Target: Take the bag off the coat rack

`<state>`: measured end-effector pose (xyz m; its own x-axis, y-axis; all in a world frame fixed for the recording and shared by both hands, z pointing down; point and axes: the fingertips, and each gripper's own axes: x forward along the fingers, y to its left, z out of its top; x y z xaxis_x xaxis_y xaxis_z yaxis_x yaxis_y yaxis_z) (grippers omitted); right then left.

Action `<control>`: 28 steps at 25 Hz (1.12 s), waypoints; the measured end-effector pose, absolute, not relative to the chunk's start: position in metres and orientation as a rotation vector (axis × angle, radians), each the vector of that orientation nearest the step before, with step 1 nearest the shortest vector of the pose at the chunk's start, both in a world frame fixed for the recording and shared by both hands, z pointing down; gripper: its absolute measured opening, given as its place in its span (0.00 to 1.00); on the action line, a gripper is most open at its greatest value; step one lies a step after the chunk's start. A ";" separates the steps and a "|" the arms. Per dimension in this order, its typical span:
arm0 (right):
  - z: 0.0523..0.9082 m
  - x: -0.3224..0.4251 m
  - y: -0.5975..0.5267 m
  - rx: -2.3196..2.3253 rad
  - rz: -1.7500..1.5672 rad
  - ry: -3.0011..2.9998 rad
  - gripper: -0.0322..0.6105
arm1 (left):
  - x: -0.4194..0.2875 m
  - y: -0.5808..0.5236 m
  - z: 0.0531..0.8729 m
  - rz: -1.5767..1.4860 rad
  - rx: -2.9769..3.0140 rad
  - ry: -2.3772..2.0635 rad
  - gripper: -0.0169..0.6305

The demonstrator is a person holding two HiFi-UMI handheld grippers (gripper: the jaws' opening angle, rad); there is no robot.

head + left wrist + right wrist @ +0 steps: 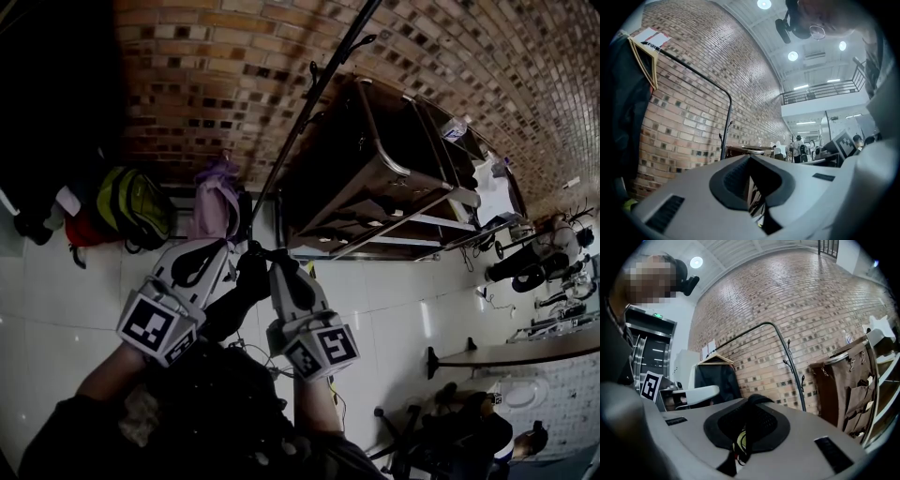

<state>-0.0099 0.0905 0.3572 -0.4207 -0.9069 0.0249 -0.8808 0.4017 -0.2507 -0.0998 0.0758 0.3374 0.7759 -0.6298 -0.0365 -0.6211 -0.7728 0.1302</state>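
The coat rack's black pole (309, 103) rises against the brick wall, with small hooks near its top. It also shows in the left gripper view (727, 117) and the right gripper view (790, 364). Both grippers are held close together in front of its foot. My right gripper (274, 265) (751, 403) is shut on a black bag strap (757, 400) that loops over its jaw tips. The dark bag (220, 384) hangs low beneath both grippers, by the person's body. The jaws of my left gripper (223, 247) (750, 158) are closed together, and nothing shows between them.
A yellow-green backpack (136, 206), a purple backpack (216, 202) and a red bag (80, 230) lie on the tiled floor by the wall. A brown trolley with shelves (375, 169) stands right of the rack. A dark coat on a wooden hanger (715, 376) hangs from a rail.
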 end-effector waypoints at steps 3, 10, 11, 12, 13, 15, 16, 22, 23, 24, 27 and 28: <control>0.357 -0.015 0.089 -1.632 -0.329 2.537 0.08 | -0.106 0.071 0.341 -0.117 2.856 -1.004 0.05; 0.360 -0.030 0.088 -1.653 -0.342 2.534 0.08 | -0.124 0.066 0.342 -0.137 2.844 -0.999 0.05; 0.360 -0.032 0.088 -1.652 -0.346 2.532 0.08 | -0.127 0.066 0.343 -0.138 2.841 -0.999 0.05; 0.360 -0.035 0.087 -1.652 -0.350 2.527 0.08 | -0.129 0.066 0.344 -0.137 2.837 -1.000 0.05; 0.360 -0.037 0.087 -1.652 -0.353 2.521 0.08 | -0.132 0.066 0.344 -0.138 2.834 -1.001 0.05; 0.359 -0.040 0.087 -1.648 -0.351 2.511 0.08 | -0.137 0.065 0.345 -0.146 2.835 -1.007 0.05; 0.359 -0.042 0.087 -1.646 -0.349 2.507 0.08 | -0.139 0.064 0.345 -0.149 2.835 -1.009 0.05; 0.360 -0.050 0.092 -1.642 -0.301 2.525 0.08 | -0.139 0.068 0.348 -0.132 2.834 -0.998 0.05; 0.363 -0.050 0.093 -1.641 -0.273 2.540 0.08 | -0.138 0.069 0.349 -0.128 2.834 -0.995 0.05; 0.366 -0.049 0.094 -1.641 -0.245 2.556 0.08 | -0.138 0.070 0.350 -0.125 2.833 -0.994 0.05; 0.369 -0.052 0.095 -1.639 -0.286 2.550 0.08 | -0.138 0.071 0.352 -0.115 2.827 -0.993 0.05; 0.368 -0.053 0.095 -1.640 -0.315 2.540 0.08 | -0.138 0.071 0.353 -0.112 2.826 -0.993 0.05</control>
